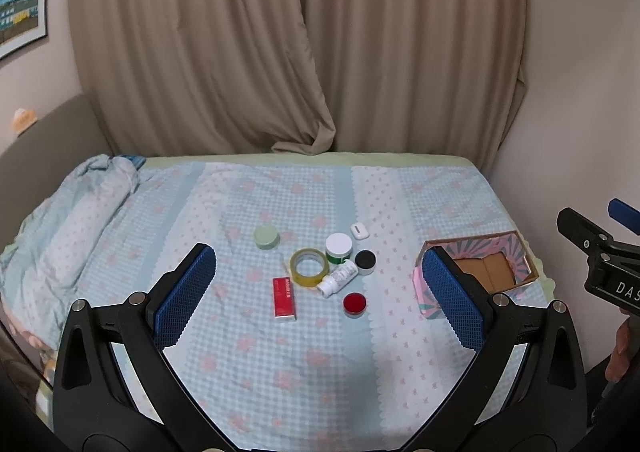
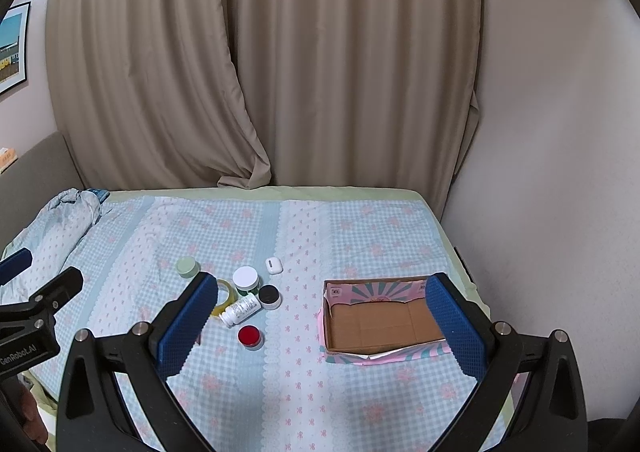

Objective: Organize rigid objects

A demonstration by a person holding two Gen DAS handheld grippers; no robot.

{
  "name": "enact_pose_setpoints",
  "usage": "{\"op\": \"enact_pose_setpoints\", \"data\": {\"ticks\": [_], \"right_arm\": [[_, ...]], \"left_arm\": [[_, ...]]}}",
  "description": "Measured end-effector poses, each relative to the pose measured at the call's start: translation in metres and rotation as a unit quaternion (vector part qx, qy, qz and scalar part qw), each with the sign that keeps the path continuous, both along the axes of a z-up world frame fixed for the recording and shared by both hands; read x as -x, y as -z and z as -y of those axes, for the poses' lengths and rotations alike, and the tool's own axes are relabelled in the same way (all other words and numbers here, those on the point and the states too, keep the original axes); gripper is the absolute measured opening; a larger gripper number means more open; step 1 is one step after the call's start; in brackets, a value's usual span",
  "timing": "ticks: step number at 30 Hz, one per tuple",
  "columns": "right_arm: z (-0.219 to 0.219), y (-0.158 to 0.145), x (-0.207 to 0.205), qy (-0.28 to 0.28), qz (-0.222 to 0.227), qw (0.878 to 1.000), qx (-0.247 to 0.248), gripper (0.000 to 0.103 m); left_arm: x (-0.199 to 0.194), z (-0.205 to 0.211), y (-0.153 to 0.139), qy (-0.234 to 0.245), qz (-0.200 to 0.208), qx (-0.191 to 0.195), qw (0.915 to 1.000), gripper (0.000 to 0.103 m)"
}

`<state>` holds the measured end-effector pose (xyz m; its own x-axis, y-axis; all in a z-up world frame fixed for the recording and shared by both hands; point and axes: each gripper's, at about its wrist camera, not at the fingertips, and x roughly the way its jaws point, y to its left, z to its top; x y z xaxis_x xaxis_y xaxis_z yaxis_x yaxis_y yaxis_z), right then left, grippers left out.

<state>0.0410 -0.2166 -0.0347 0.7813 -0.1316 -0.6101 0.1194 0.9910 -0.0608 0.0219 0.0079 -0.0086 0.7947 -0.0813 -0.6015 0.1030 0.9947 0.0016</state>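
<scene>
Small objects lie clustered on the bed: a red box (image 1: 284,299), a tape roll (image 1: 309,266), a lying white bottle (image 1: 338,277), a red-lidded jar (image 1: 355,304), a black-lidded jar (image 1: 365,261), a white-lidded green jar (image 1: 339,247), a pale green jar (image 1: 267,237) and a white earbud case (image 1: 359,230). An open pink cardboard box (image 2: 380,318) sits empty to their right. My left gripper (image 1: 320,276) is open and empty above the cluster. My right gripper (image 2: 322,310) is open and empty, hovering between cluster and box.
The bed has a blue checked sheet (image 1: 280,364). A bunched quilt (image 1: 76,220) lies at the far left. Beige curtains (image 1: 296,44) hang behind. A wall (image 2: 552,172) runs close along the bed's right edge.
</scene>
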Motion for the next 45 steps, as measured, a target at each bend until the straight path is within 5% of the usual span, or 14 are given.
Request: {"op": "enact_pose_setpoints", "data": {"ticks": [29, 40, 45], "right_arm": [[0.002, -0.003, 0.003, 0.000, -0.001, 1.000, -0.007, 0.103], [0.002, -0.004, 0.000, -0.012, -0.021, 1.000, -0.013, 0.103], [-0.001, 0.014, -0.016, -0.039, -0.047, 0.998, -0.022, 0.103]], "left_arm": [[-0.005, -0.003, -0.004, -0.009, -0.001, 0.001, 1.0000, 0.102], [-0.019, -0.005, 0.006, -0.024, -0.034, 0.001, 0.9991, 0.102], [-0.040, -0.023, 0.035, -0.041, -0.073, -0.016, 0.9964, 0.102]]}}
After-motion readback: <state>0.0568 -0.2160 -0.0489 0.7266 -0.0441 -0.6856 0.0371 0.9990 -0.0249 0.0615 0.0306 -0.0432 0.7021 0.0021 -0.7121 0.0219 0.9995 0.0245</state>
